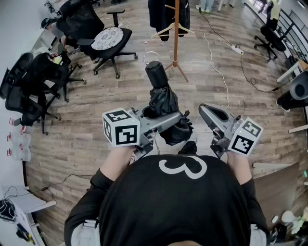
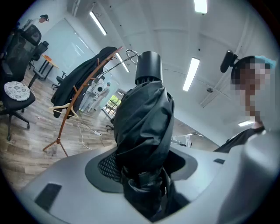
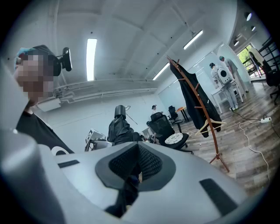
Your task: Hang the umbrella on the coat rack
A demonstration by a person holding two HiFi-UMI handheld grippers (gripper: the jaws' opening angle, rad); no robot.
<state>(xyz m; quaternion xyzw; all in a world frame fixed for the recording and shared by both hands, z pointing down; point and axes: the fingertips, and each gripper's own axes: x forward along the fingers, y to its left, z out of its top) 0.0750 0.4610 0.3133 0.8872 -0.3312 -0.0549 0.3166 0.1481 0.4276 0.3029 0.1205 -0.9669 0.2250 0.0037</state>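
The person is standing well apart from the coat rack (image 1: 176,43), which is carrying a dark coat (image 1: 156,14) and a bare wooden hanger (image 1: 173,30) further across the wooden floor (image 1: 96,125). The left tongs (image 2: 144,175) are clamping the folded black umbrella (image 1: 164,103) around its bunched canopy. They are holding it out in front, with the stubby handle (image 1: 155,73) pointing toward the rack and a thin wrist loop (image 1: 150,56) sticking off its end. The right tongs (image 3: 136,162) are riding alongside, pinched together on nothing.

To my eye this is the carrying stretch, with the hanging itself not yet begun. That loop looks like the part that will catch a peg, so the handle end should be leading on arrival. The free tongs could be spreading the loop open for the peg. The fabric looks slippery, so a firm squeeze matters. A white cable (image 1: 215,67) is lying on the floor near the rack's feet and is worth stepping around.
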